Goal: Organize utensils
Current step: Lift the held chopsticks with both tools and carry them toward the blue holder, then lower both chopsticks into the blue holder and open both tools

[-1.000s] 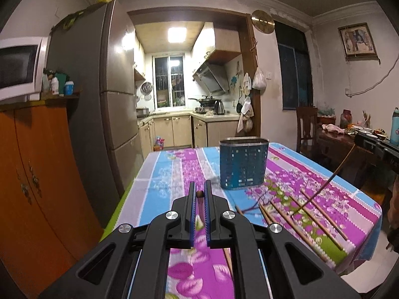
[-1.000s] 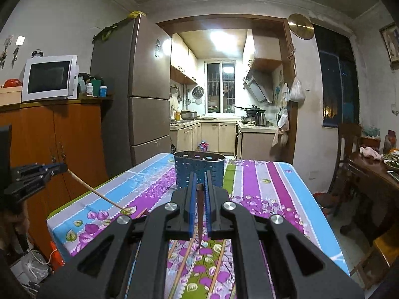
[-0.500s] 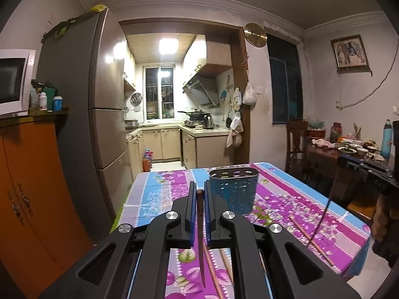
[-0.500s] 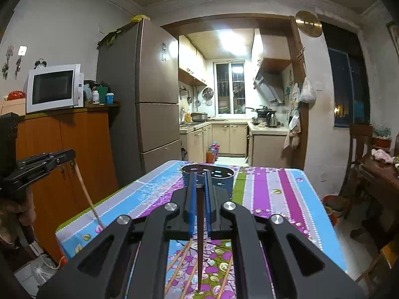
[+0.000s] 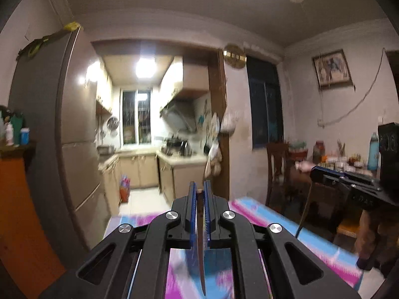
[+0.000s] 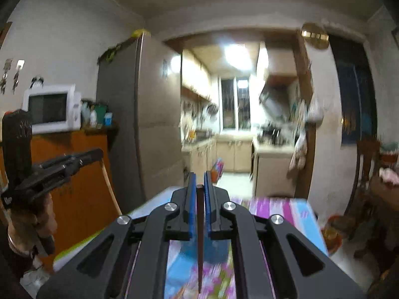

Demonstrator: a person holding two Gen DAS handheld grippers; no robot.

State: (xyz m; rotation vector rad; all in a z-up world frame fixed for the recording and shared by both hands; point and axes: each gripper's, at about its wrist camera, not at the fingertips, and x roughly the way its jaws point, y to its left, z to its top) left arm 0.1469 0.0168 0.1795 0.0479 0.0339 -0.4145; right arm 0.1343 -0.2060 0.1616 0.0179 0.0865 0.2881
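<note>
A: Two chopsticks are in the air, one in each gripper. The left gripper [image 5: 198,194] is pinching a dark chopstick [image 5: 201,249] near its thick end, and the thin tip hangs down toward the camera. The right gripper [image 6: 198,189] pinches another chopstick [image 6: 200,244] in the same way.

B: Where is the holder?

A: I see only a blurred blue shape behind the hanging stick in both views, low over the flowered worktop [image 6: 286,206]. I think it is the blue utensil holder [image 6: 217,251], but the blur hides its rim.

B: So what is the step, in your judgement?

A: To drop both sticks into the holder. To do it well, keep each stick vertical, bring the tip over the opening before lowering, and spread the fingers only when the tip is inside.

B: Any risk?

A: The sticks could hit each other or the rim. In the right view the other gripper [image 6: 97,152] stands well apart at the left, so better to go one after another.
</note>
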